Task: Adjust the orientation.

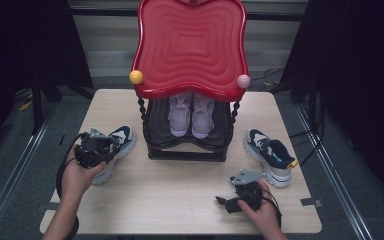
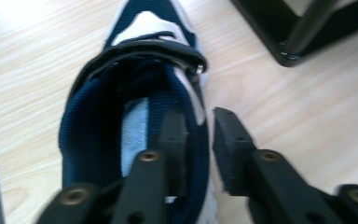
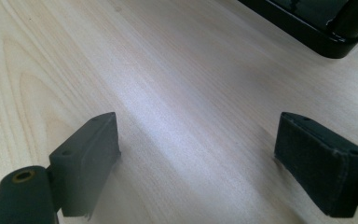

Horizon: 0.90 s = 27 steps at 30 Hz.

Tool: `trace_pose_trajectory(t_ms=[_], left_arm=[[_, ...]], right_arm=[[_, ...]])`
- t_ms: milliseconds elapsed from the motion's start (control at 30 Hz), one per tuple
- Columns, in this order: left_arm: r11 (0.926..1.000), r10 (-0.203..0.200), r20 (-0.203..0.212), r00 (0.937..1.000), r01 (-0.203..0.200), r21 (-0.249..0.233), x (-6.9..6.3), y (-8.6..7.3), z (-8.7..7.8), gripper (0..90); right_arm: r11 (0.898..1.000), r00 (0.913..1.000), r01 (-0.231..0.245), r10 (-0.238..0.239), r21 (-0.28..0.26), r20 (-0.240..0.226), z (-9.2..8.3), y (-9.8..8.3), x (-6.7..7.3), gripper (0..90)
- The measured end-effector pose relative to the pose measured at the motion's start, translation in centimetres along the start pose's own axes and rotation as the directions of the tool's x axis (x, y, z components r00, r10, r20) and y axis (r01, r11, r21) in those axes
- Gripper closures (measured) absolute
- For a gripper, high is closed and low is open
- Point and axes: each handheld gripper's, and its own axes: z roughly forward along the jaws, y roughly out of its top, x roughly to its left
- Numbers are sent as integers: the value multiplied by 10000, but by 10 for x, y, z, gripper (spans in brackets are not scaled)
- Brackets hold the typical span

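Under left tool [image 1: 99, 146], sneaker [image 1: 114, 147] lengthwise, toe toward rack [image 1: 187, 145].

Both hand-held grippers, the left gripper [image 1: 94, 146] and the right gripper [image 1: 242, 192], are black, each topped by a grey three-cornered plate and trailing a black cable. Their fingers [image 3: 89, 154] are blocky dark pads with brass-coloured screws behind them.

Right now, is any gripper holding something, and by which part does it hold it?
The left gripper straddles the collar wall of the navy-and-white sneaker, one jaw inside the opening and one outside; whether it pinches cannot be told. The right gripper holds nothing.
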Motion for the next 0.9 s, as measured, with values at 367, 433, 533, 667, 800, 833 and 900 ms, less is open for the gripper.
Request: trace_pose_trajectory(t_ms=[367, 433, 533, 667, 800, 833, 900], left_arm=[[9960, 858, 53, 9963, -859, 231, 7, -13, -19, 446], [9954, 889, 160, 9959, -894, 333, 6, -13, -19, 443], [9965, 764, 505, 9958, -780, 303, 4, -10, -18, 445], [9930, 1030, 573, 9930, -1061, 526, -2, -7, -17, 471], [9893, 1207, 590, 9909, -1250, 750, -3, -6, -13, 542], [9890, 1247, 465, 9911, -1279, 741, -3, -5, -13, 581], [9892, 1256, 424, 9912, -1283, 712, -2, -4, -13, 668]], right_arm=[[10000, 10000, -3, 3, 0, 1, 0, 0, 0, 133], [10000, 10000, -5, 5, 1, 2, 0, 0, 0, 133], [10000, 10000, -2, 2, 2, 1, 0, 0, 0, 134], [10000, 10000, -5, 5, 1, 2, 0, 0, 0, 133], [10000, 10000, -4, 4, 1, -2, 0, 0, 0, 133], [10000, 10000, 16, -16, -7, -2, 0, 0, 0, 133], [10000, 10000, -3, 3, 2, -3, 0, 0, 0, 133]])
